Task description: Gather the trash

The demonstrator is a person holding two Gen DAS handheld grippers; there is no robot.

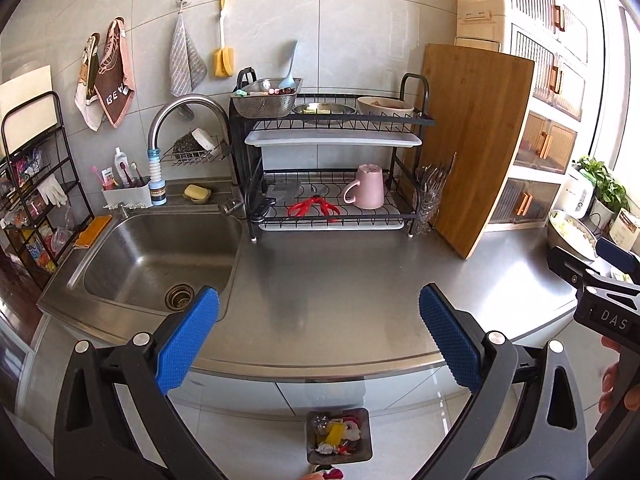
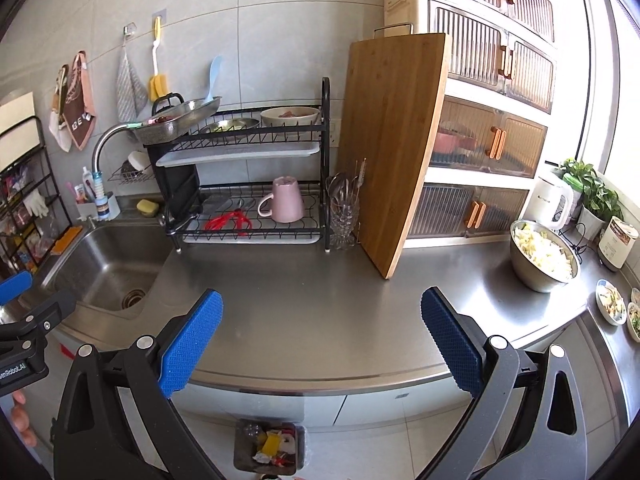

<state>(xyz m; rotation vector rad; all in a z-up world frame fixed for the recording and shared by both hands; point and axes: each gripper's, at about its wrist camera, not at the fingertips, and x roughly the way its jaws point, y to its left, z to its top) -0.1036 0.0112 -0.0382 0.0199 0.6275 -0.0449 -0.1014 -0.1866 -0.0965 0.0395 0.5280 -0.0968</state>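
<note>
A grey trash bin (image 1: 362, 414) stands on the floor below the counter's front edge, holding several pieces of colourful trash; it also shows in the right wrist view (image 2: 240, 446). My left gripper (image 1: 318, 344) is open and empty, held above the steel counter's (image 1: 340, 280) front edge. My right gripper (image 2: 320, 340) is open and empty, held over the same counter (image 2: 320, 300). The right gripper shows at the right edge of the left view (image 1: 600, 276); the left gripper shows at the left edge of the right view (image 2: 20, 316). I see no loose trash on the counter.
A sink (image 1: 156, 260) lies at the left. A black dish rack (image 1: 336, 168) with a pink mug (image 1: 370, 188) stands at the back. A wooden cutting board (image 1: 472, 148) leans beside it. A steel bowl of chopped food (image 2: 544, 256), a kettle (image 2: 554, 200) and small plates (image 2: 610, 306) sit at the right.
</note>
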